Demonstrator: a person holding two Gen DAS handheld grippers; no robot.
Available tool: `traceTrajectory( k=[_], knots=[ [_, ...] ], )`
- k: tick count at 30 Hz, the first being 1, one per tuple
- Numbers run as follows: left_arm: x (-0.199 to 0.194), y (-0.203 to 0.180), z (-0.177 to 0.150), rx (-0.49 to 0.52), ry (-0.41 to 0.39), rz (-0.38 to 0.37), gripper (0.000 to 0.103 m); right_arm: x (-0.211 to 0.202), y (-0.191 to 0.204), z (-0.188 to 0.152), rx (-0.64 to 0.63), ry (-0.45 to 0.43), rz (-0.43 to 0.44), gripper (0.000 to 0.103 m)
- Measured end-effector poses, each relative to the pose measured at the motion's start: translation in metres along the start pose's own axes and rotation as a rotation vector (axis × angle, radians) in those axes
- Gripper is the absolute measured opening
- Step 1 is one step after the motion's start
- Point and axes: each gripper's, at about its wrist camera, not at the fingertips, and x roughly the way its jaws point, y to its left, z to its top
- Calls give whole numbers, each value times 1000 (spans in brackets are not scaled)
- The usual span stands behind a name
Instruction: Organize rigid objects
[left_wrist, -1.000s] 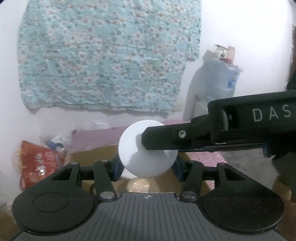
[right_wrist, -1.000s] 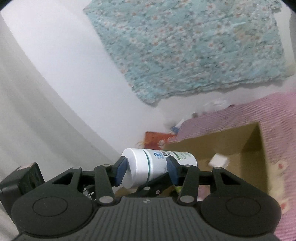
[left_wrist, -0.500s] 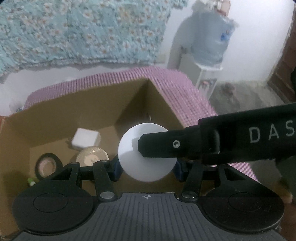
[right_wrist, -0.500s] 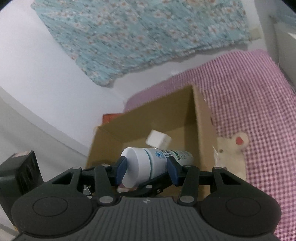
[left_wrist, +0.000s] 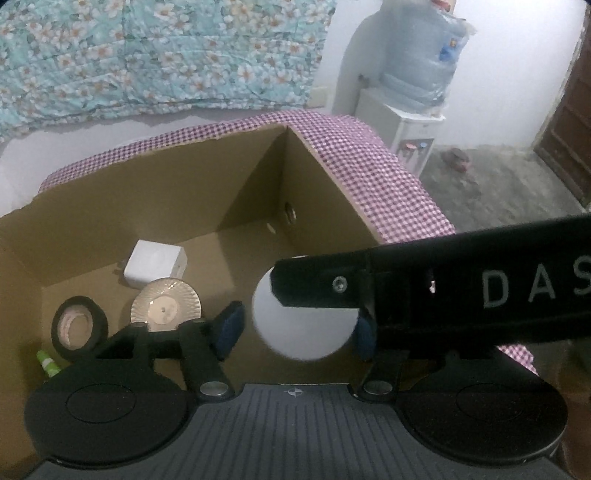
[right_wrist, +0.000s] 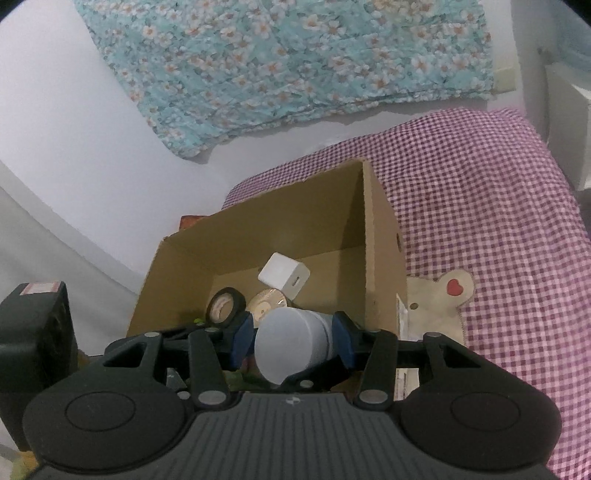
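Note:
A white plastic bottle (left_wrist: 303, 334) hangs over the open cardboard box (left_wrist: 110, 206), lying sideways. My right gripper (right_wrist: 293, 339) is shut on the bottle (right_wrist: 288, 343), its blue pads on both sides. In the left wrist view one of its black fingers (left_wrist: 424, 280) crosses over the bottle. My left gripper (left_wrist: 297, 330) still has the bottle's round end between its jaws, which are opening. Its left pad (left_wrist: 229, 328) stands clear of the bottle.
In the box (right_wrist: 295, 214) lie a white cube charger (left_wrist: 155, 264), a silver ribbed disc (left_wrist: 166, 304), a black tape roll (left_wrist: 79, 328) and a green item (left_wrist: 48, 363). The box sits on purple checked cloth (right_wrist: 480, 221). A water dispenser (left_wrist: 417, 81) stands behind.
Both grippers have sunk and tipped down with the bottle, from in front of the wall to over the box. The left gripper's jaws have since widened off the bottle.

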Motion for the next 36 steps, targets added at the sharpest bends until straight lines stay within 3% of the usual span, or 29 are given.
traceTrajectory(
  k=[7,11,19,25,30,32,36],
  knots=[
    [-18,4,-1,-28,-23,6,89,-22,-6,3,61,-70,39,51],
    [-37,4,-3,-37,-51,13,91,-38,-9,4,105,-121,62,51],
    [-108,2,-10,-79,-195,13,103,-84,-3,-15,183,-227,119,55],
    [-158,-4,-25,-85,-272,85,103,-114,10,-45,204,-283,104,63],
    [-169,-5,-32,-154,-251,247,103,-128,25,-69,217,-309,69,67],
    [-170,-2,-33,-188,-208,304,103,-132,32,-77,209,-320,44,67],
    [-172,5,-34,-224,-153,296,103,-138,50,-79,151,-316,-52,67]
  ],
)
